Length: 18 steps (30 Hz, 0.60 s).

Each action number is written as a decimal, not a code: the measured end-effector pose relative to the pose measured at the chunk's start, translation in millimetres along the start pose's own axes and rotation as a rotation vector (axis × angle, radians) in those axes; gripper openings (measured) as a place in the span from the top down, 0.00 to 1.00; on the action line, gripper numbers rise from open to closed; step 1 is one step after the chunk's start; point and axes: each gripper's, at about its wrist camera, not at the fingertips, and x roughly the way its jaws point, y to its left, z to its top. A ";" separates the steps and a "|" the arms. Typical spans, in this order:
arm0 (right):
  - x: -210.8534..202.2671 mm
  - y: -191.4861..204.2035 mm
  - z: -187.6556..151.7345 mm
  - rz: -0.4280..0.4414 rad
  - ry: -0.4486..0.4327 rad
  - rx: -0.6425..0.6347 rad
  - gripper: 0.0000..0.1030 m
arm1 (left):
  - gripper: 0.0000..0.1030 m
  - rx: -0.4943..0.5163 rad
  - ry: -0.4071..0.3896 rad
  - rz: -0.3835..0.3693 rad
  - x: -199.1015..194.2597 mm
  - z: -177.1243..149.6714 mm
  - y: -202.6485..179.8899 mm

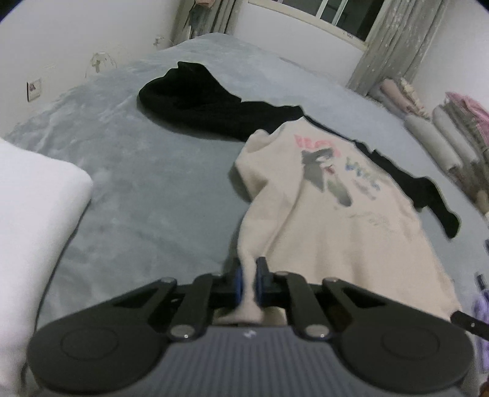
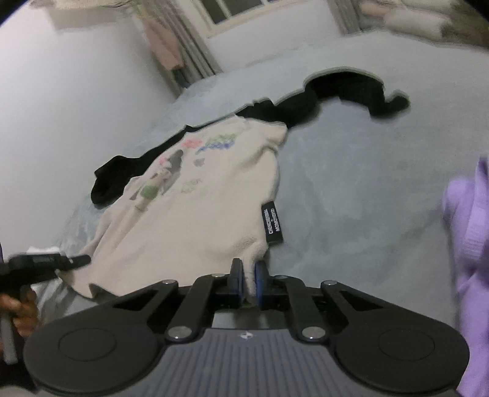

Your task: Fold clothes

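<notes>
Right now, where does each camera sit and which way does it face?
Left wrist: on the left hand-held gripper, looking along its fingers across the bed; fingers pinch the cream sweatshirt.
Right wrist: on the right hand-held gripper, pinching the same hem; the person's hand shows lower left.
Shared: sweatshirt, black garment, bed, window.

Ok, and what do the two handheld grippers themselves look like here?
Both match: the left gripper and right gripper have black linkage arms with silver pivot bolts, blue finger pads, two round black discs, and a ribbed grey body bearing a small white logo. No cables or sleeves show.
</notes>
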 end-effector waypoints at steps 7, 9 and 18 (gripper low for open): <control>-56.9 15.1 24.5 -0.046 -0.066 -0.140 0.91 | 0.93 0.055 0.005 -0.001 -32.3 -7.3 -12.9; -64.7 14.6 22.8 -0.068 -0.055 -0.175 0.91 | 0.92 0.068 0.011 0.013 -32.0 -9.8 -13.5; -37.2 6.6 -11.6 -0.170 0.079 -0.271 0.91 | 0.72 0.105 0.027 0.064 -23.9 -6.4 -16.0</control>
